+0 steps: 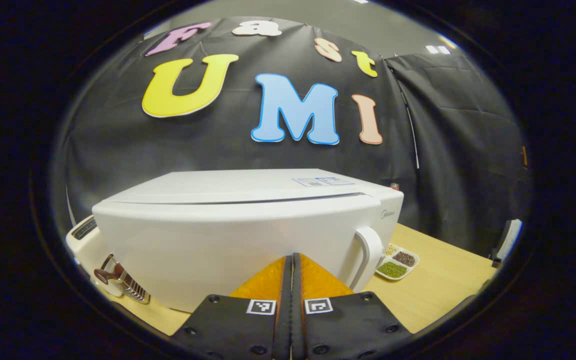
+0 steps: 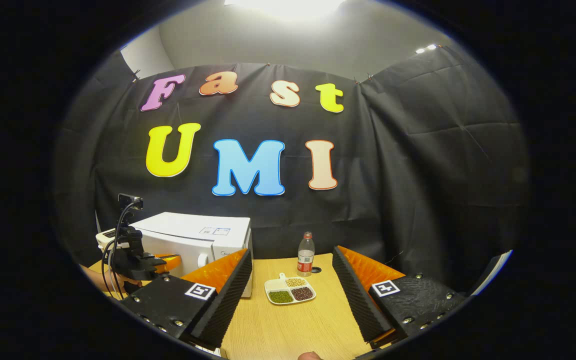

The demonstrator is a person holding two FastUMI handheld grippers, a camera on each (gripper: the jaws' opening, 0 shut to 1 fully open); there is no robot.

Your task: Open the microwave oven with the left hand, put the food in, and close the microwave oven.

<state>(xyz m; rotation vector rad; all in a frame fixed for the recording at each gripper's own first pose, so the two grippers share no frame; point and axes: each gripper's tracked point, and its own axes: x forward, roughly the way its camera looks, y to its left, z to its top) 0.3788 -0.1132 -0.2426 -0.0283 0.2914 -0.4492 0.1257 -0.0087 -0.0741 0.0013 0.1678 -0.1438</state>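
Observation:
The white microwave stands on the wooden table with its door closed and its curved handle at the door's right edge. My left gripper is shut with nothing between its fingers, close to the door and a little left of the handle. A white divided plate of beans and grains lies on the table right of the microwave. In the right gripper view, my right gripper is open and holds nothing, hovering over the table with the plate between and beyond its fingers. There the left gripper, held by a hand, is at the front of the microwave.
A small white appliance and a metal rack sit left of the microwave. A plastic bottle stands behind the plate near the black cloth wall. Bare wooden tabletop lies in front of the plate.

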